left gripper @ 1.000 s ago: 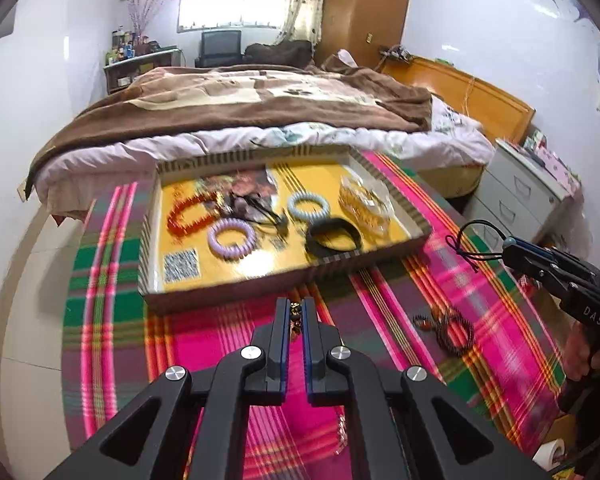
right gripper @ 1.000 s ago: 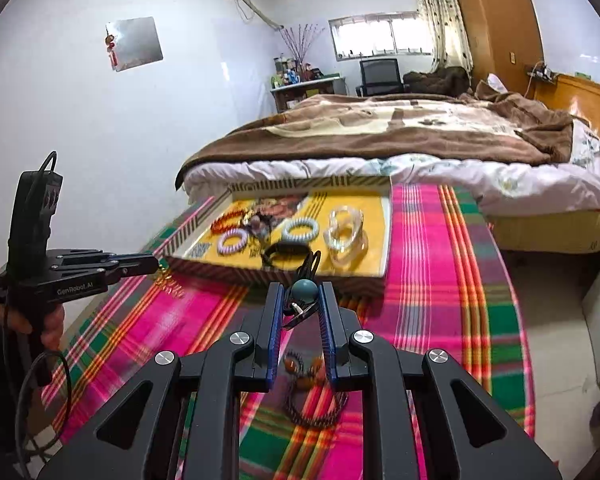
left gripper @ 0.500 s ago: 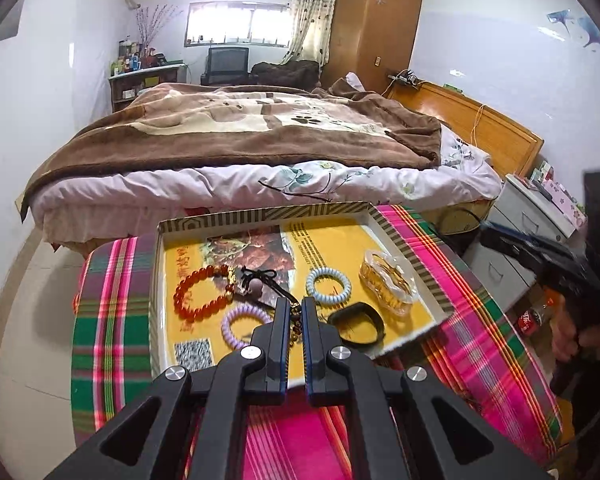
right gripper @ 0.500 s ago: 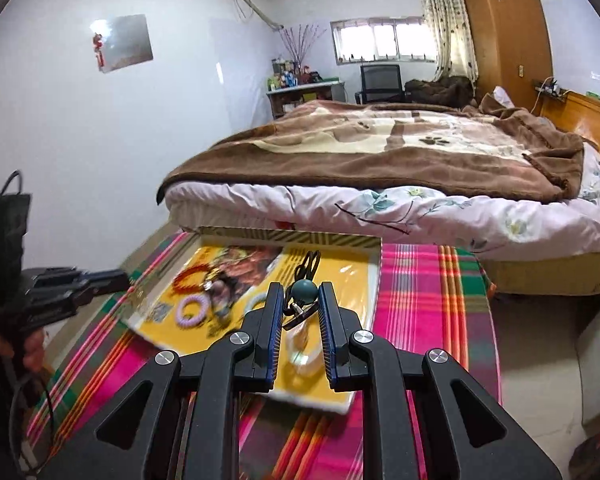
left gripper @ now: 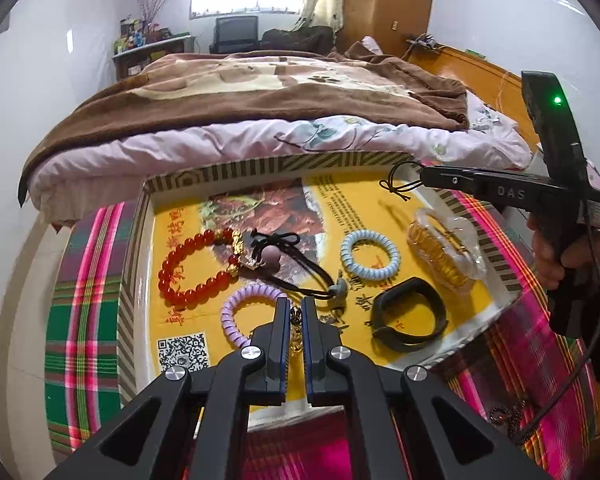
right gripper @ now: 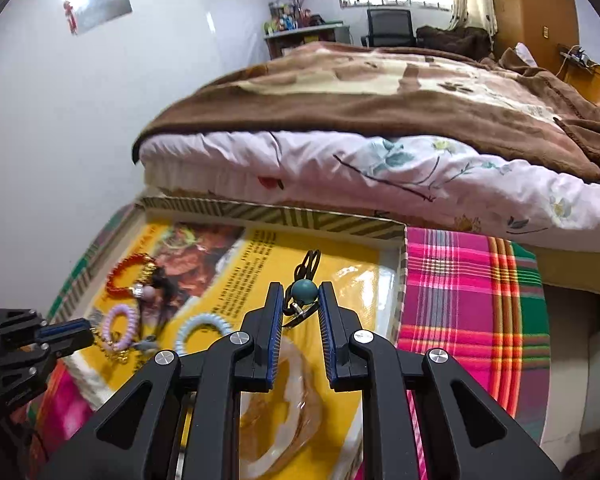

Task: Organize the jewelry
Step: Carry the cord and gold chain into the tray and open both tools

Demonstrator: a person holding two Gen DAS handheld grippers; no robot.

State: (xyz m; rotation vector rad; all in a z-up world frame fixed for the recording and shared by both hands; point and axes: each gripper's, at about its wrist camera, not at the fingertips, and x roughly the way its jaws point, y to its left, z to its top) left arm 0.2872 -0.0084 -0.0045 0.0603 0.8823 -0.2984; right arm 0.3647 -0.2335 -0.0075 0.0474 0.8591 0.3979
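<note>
Both grippers advanced over tray (left gripper: 134, 240): left gripper (left gripper: 295, 312) clamps gold chain (left gripper: 296, 334); right gripper (right gripper: 299, 294) pinches teal-bead cord (right gripper: 303, 291); bare yellow floor near far rim; dark beads (left gripper: 504, 416) show in left view only.

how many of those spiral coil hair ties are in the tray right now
2. A light blue coil tie lies mid-tray, right of the black cord. A purple coil tie lies nearer the front edge, just left of the left gripper, partly hidden by it. More could be hidden.

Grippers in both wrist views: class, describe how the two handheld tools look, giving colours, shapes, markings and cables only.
Both are matte black with angular cut-out linkages, silver screw heads and blue-edged flat fingers. The right gripper has white "DAS" lettering, a green light on its upright handle and a thin black cable. The left gripper shows small silver screws on its side.
</note>
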